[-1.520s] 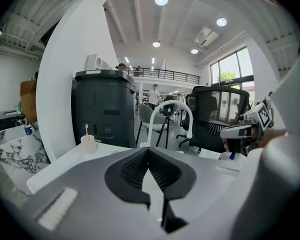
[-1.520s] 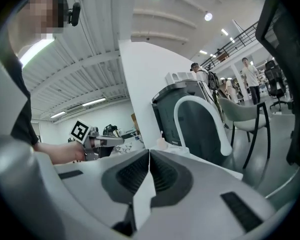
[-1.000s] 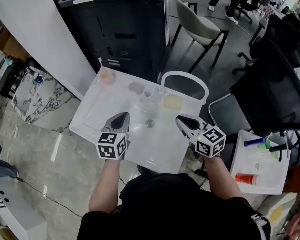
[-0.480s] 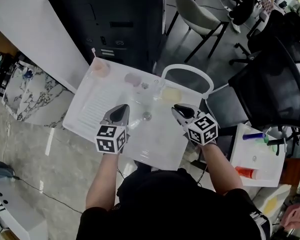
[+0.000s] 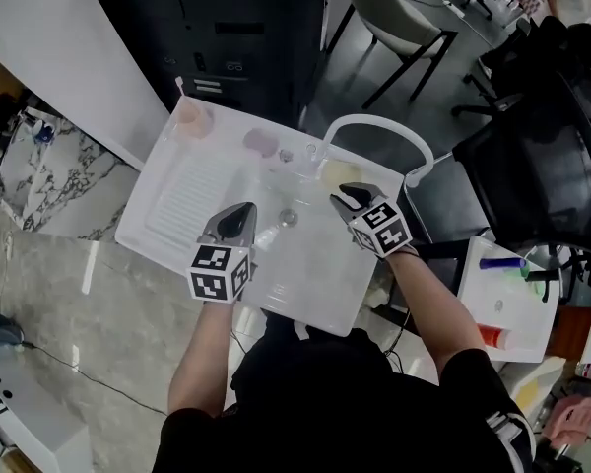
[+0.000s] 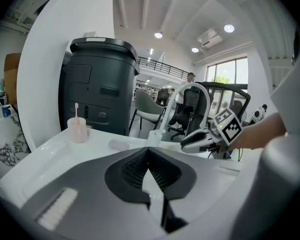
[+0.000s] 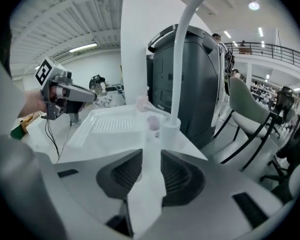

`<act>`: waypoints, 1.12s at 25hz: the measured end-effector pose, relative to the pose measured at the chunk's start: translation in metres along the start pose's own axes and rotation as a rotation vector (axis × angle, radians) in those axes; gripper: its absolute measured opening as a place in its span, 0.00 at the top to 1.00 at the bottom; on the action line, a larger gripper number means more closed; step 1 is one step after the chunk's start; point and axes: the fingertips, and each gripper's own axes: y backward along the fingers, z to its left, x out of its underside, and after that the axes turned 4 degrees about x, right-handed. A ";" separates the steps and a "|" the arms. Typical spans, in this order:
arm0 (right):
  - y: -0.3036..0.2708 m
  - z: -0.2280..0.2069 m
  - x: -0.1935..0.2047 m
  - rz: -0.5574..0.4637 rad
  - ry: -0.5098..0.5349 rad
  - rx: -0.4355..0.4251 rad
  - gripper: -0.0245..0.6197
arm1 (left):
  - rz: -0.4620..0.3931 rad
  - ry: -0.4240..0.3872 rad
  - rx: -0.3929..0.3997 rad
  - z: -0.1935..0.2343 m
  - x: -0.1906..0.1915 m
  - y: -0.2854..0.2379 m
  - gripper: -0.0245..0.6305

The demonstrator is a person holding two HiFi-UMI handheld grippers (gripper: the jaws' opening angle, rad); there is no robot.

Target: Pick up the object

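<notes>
the right hand-held gripper [image 7: 151, 166] is being opened, empty, toward 12 o'clock, likely for a grasp; the left hand-held gripper [image 6: 148, 154] is held closed, idle.

Dark cabinet [image 5: 246, 28], perhaps a printer, grey chair [image 5: 399, 13] beside it, black mesh chair [image 5: 542, 156], marbled floor [image 5: 69, 333]

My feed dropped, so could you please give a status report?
Left tongs shut, empty. Right tongs opening, nothing between them. No object lifted; pink cup sits untouched. Faucet just ahead of right tongs.
</notes>
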 end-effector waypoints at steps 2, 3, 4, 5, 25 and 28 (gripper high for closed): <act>-0.013 -0.003 0.009 0.043 0.023 0.005 0.80 | 0.004 0.004 0.003 0.002 0.004 -0.002 0.95; -0.019 -0.005 0.014 0.064 0.038 0.009 0.79 | 0.006 0.006 0.004 0.003 0.005 -0.002 0.95; -0.025 -0.007 0.019 0.085 0.054 0.015 0.78 | 0.008 0.007 0.005 0.003 0.006 -0.003 0.95; -0.030 -0.009 0.024 0.105 0.071 0.022 0.77 | 0.010 0.008 0.005 0.003 0.007 -0.003 0.95; -0.101 -0.045 0.081 0.335 0.403 0.112 0.65 | 0.062 0.030 -0.049 0.013 0.021 0.004 0.95; -0.102 -0.043 0.081 0.337 0.427 0.118 0.65 | 0.061 0.036 -0.064 0.014 0.021 0.008 0.95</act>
